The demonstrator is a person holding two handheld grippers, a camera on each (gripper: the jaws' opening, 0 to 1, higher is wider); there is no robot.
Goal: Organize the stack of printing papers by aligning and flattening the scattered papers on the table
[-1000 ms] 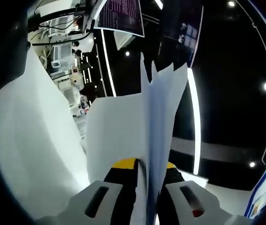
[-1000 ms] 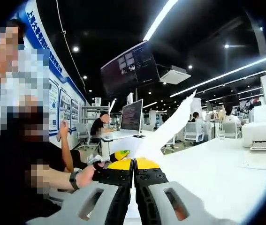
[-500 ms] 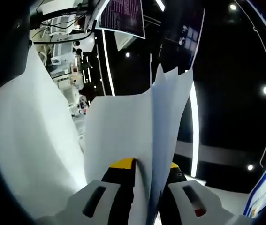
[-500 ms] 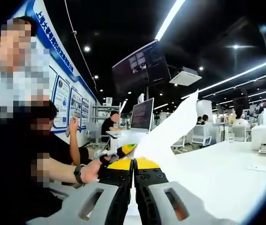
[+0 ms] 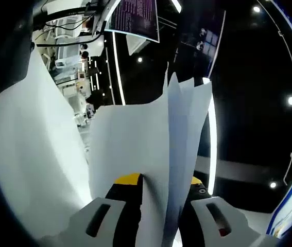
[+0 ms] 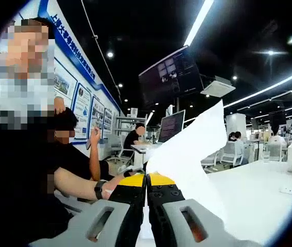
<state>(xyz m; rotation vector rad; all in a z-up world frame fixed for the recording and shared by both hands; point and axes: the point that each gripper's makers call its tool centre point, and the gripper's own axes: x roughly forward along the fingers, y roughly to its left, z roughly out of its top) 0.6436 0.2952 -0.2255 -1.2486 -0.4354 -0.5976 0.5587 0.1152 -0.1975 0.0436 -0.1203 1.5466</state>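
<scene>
While my left gripper (image 5: 158,206) stays clamped on the fanned sheaf of printing papers (image 5: 135,149), held upright off the table, the sheets have splayed slightly wider than a second ago. My right gripper (image 6: 147,188) remains pinched on the sheaf's other edge (image 6: 187,154), its view now swung right across the white table (image 6: 248,195). My judgement: sheets still misaligned, tapping square not yet done.

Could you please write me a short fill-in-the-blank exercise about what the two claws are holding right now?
1. The left claw is shut on several sheets of ____.
2. Those papers stand ____ between its jaws.
3. The right claw grips a sheet whose colour is ____.

Missing words: paper; upright; white
</scene>
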